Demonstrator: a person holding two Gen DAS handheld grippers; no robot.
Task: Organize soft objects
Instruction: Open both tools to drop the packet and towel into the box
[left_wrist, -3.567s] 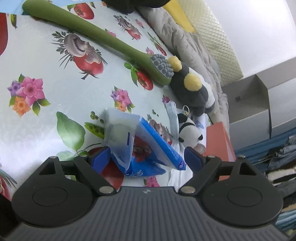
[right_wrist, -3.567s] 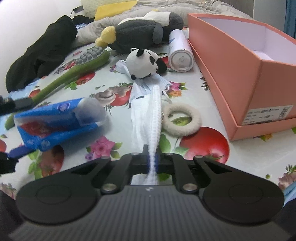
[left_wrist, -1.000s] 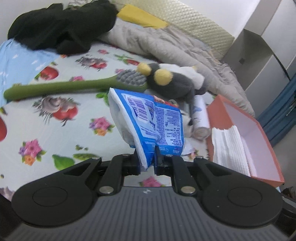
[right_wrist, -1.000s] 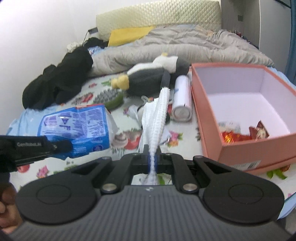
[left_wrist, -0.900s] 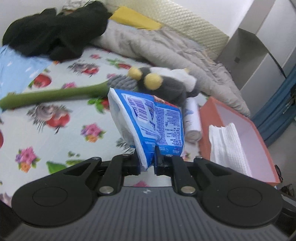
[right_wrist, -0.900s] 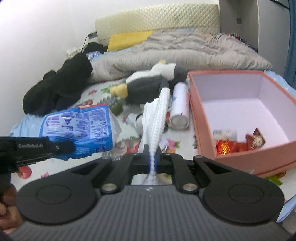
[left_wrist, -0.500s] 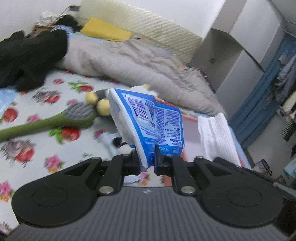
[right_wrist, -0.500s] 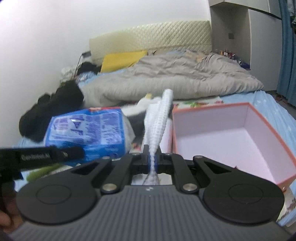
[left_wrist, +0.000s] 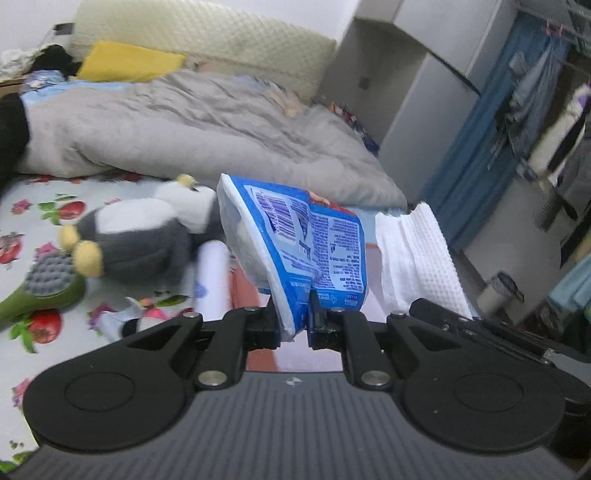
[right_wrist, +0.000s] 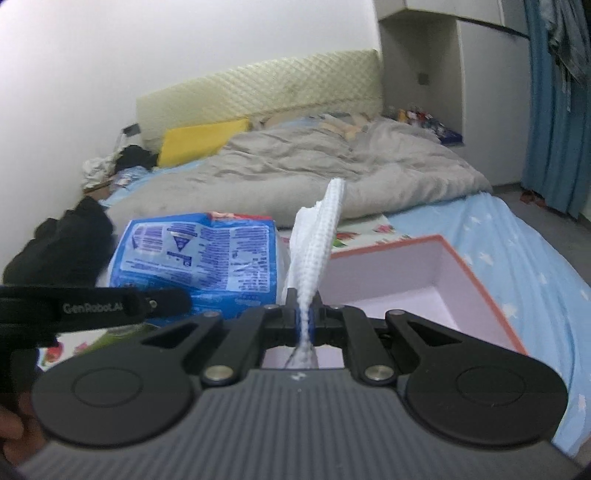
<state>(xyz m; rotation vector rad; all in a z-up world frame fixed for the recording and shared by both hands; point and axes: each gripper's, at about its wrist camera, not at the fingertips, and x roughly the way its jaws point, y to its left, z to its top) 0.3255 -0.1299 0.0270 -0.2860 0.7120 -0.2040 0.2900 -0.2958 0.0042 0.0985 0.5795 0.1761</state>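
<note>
My left gripper (left_wrist: 294, 325) is shut on the lower corner of a blue and white tissue pack (left_wrist: 295, 240), held up in the air. My right gripper (right_wrist: 304, 321) is shut on a folded white waffle cloth (right_wrist: 317, 251) that stands upright from its jaws. The same cloth (left_wrist: 417, 258) shows at the right of the left wrist view, and the pack (right_wrist: 199, 262) at the left of the right wrist view. The open pink box (right_wrist: 424, 280) lies just below and ahead of the right gripper. A grey penguin plush (left_wrist: 133, 236) rests on the flowered sheet.
A white tube (left_wrist: 210, 273) lies beside the plush, with a green plush brush (left_wrist: 40, 288) to its left. A grey duvet (right_wrist: 314, 170) and a yellow pillow (right_wrist: 203, 140) fill the back of the bed. Black clothing (right_wrist: 62, 240) is piled at the left. A grey cabinet (left_wrist: 413, 110) stands beyond.
Both grippers have risen and swung toward the pink box with their loads still held. The box now sits right under the right gripper, and the plush has slid to the left in the left wrist view.
</note>
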